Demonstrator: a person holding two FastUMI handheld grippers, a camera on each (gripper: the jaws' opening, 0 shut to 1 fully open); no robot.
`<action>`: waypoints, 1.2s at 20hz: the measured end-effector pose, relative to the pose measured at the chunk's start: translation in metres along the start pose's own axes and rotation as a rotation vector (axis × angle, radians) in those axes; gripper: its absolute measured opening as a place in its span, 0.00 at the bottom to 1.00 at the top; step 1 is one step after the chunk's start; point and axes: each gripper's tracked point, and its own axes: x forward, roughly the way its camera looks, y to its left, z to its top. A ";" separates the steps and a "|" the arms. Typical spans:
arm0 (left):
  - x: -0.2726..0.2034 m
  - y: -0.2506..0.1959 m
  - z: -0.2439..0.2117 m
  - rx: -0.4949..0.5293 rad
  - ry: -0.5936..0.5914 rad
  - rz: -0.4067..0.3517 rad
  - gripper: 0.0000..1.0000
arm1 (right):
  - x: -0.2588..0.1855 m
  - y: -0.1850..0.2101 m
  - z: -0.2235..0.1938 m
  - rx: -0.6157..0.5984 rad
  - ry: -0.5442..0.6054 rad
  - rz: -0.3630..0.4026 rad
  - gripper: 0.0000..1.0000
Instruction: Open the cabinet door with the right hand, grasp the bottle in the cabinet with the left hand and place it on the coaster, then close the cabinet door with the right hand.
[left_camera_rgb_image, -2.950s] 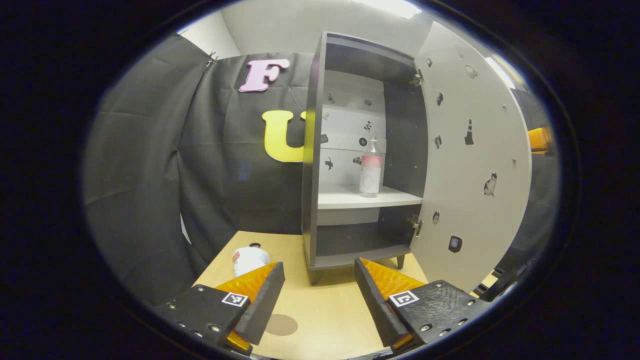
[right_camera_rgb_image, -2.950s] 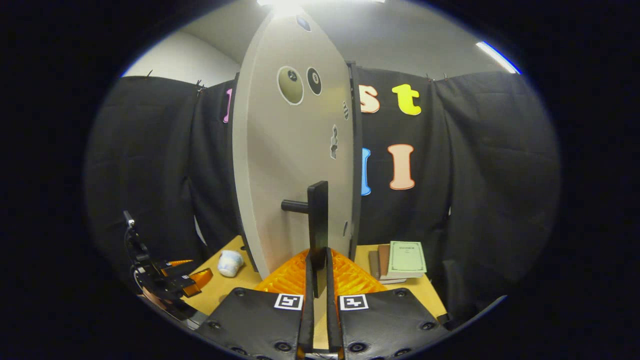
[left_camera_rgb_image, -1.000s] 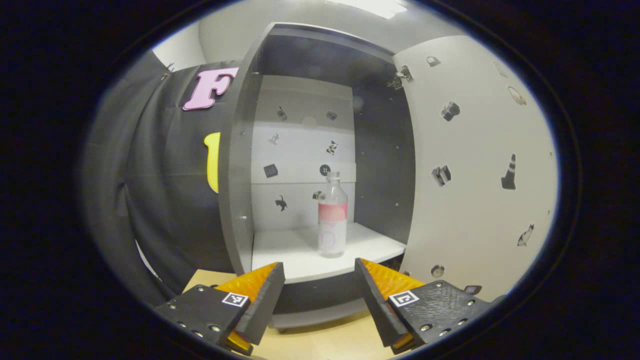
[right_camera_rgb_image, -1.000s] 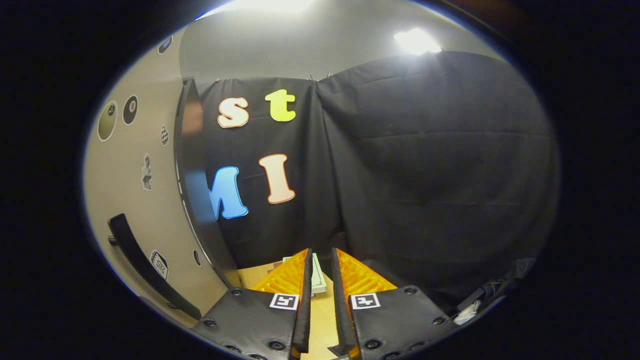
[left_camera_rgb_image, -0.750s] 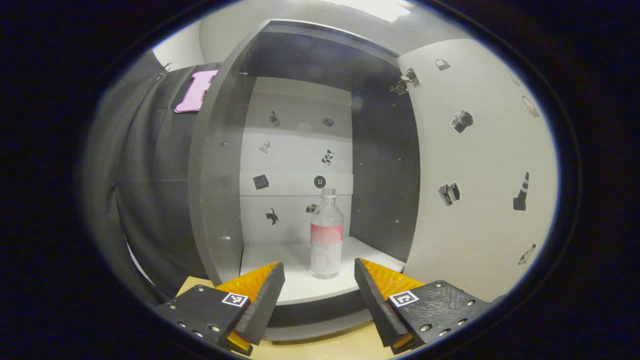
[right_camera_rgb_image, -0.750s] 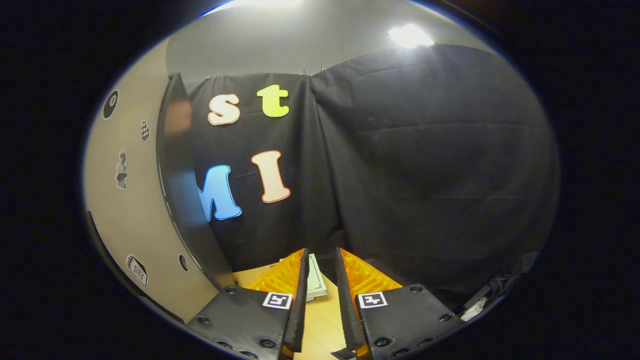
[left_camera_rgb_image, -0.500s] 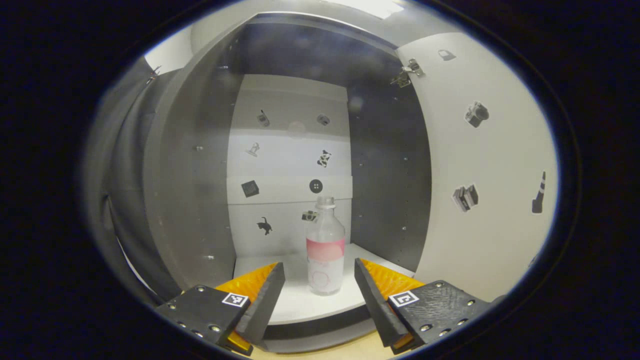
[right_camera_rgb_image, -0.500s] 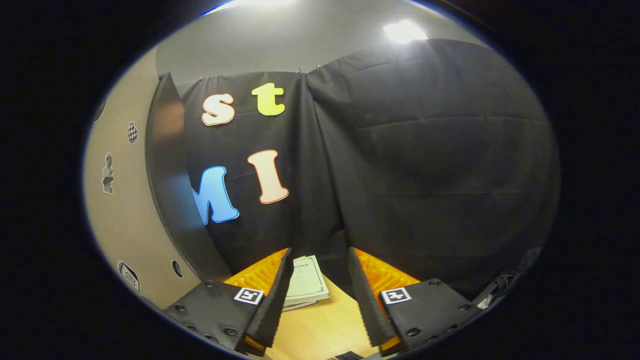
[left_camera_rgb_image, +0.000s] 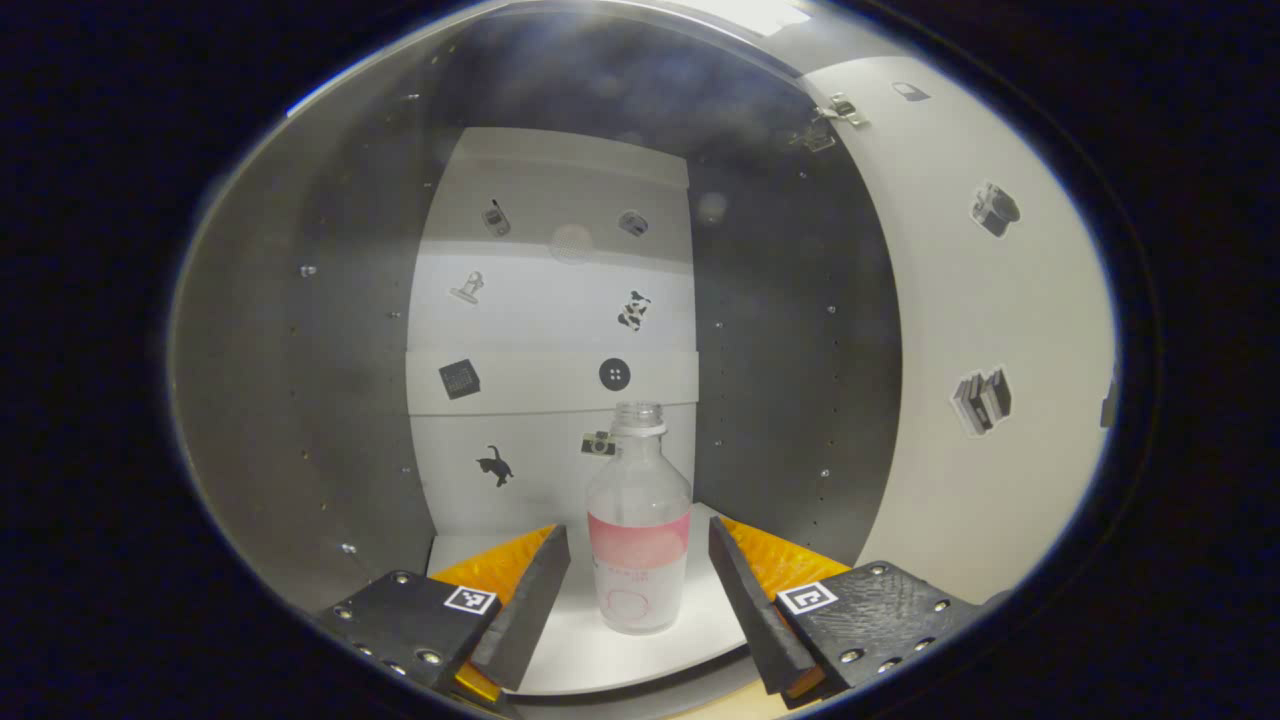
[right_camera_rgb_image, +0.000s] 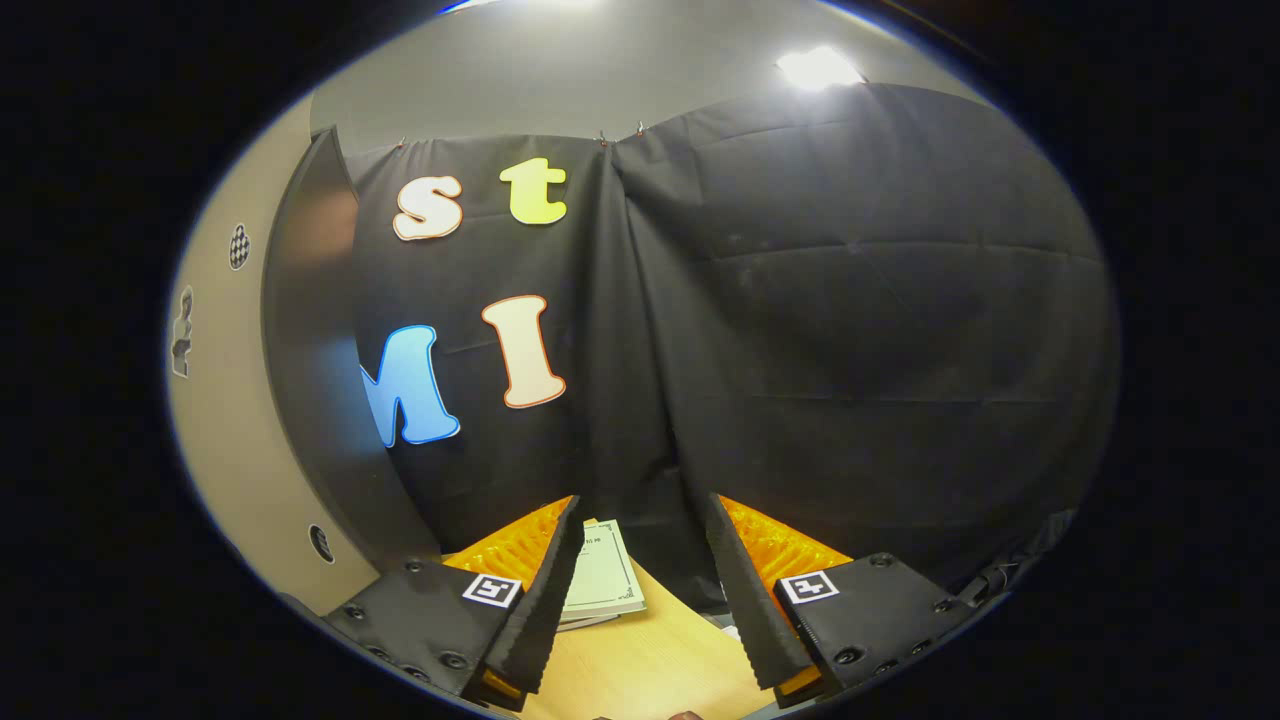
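Left gripper (left_camera_rgb_image: 638, 600) and right gripper (right_camera_rgb_image: 640, 590) both level — jaws spread wide.

A white shelf (left_camera_rgb_image: 600, 655) inside the cabinet carries the clear bottle (left_camera_rgb_image: 638, 540), standing upright. A wooden table (right_camera_rgb_image: 640, 665) bears a stack of books (right_camera_rgb_image: 602, 580) near the wall.

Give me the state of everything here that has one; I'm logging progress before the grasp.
cabinet door: swung open.
bottle: upright on the white shelf, no cap visible, between the left gripper's fingers, not visibly clamped.
left gripper: open.
right gripper: open, holding nothing.
booklet: closed, lying flat on the table.
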 end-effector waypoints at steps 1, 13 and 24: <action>0.004 -0.001 -0.002 0.006 0.000 -0.002 0.86 | 0.000 0.000 -0.001 0.003 0.003 -0.006 0.72; 0.046 -0.002 -0.014 0.057 0.000 -0.003 0.86 | 0.005 -0.010 -0.010 0.017 0.042 -0.069 0.79; -0.003 -0.006 0.016 0.014 -0.057 -0.031 0.73 | 0.009 0.002 -0.009 0.000 0.042 -0.019 0.72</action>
